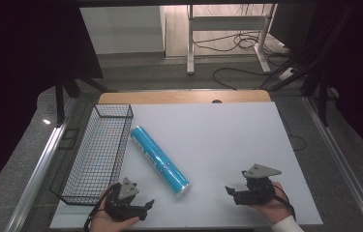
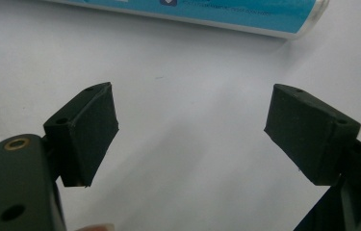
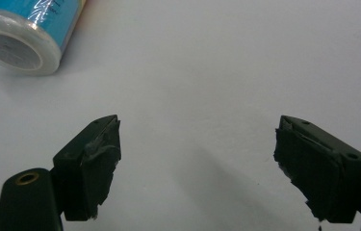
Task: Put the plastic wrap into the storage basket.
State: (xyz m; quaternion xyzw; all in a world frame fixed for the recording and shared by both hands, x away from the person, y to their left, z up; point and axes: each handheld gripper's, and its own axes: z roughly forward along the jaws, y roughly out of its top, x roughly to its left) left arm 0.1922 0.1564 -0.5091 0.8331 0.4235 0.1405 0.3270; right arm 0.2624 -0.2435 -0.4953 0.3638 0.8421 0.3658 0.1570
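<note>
One blue tube (image 1: 159, 161) lies slantwise on the white counter (image 1: 227, 140), just beside one wire basket (image 1: 99, 154) at the counter's left edge. Bare counter spreads to its right. Two tongs rest near the front edge: left tongs (image 1: 146, 209) and right tongs (image 1: 231, 192), both spread wide, gripping nothing.

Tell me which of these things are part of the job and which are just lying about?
Part of the job:
- blue tube, lying on the table between the two grippers
- wire basket, just left of it
- left hand-held gripper, open
- right hand-held gripper, open

Just lying about:
- cables on the floor beyond the table
- metal stand at the back
</note>
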